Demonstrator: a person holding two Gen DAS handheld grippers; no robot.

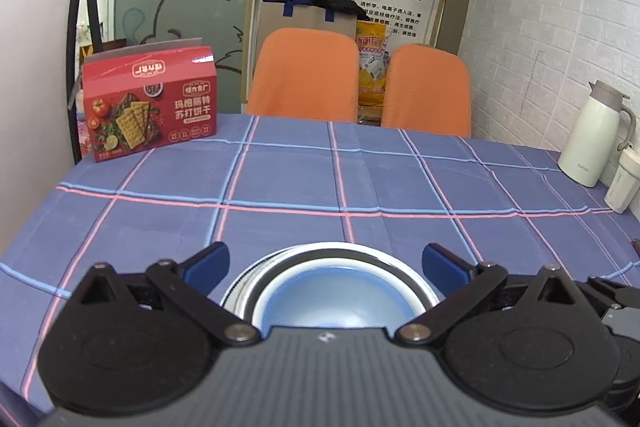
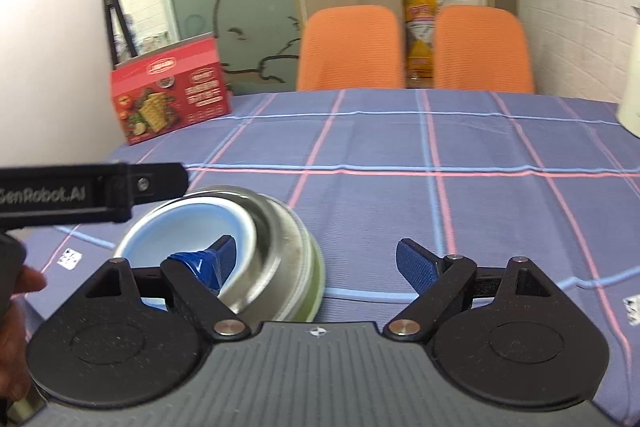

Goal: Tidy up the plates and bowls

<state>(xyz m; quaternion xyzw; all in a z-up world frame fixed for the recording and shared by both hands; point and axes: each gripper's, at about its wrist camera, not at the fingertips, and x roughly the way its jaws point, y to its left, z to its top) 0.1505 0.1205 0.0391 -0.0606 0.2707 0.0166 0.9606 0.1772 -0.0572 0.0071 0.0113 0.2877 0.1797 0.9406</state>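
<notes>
The blue plaid-clothed tabletop (image 2: 400, 147) carries nested bowls at its near left: a shiny steel bowl (image 2: 280, 247) with a green lower band, holding a pale blue bowl (image 2: 188, 223). Left claw (image 1: 326, 261) and right claw (image 2: 316, 259) both hang spread wide, empty.

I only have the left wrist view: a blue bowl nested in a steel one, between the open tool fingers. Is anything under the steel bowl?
Observer: Yes. The right wrist view shows the steel bowl sitting in a green bowl.
Operator: Where is the right tool?
Observer: The right tool is open beside the stack. One of its fingertips overlaps the blue bowl in the image; I cannot tell whether they touch.
Operator: Anything else nearby?
Observer: A hand shows at the left edge.
</notes>
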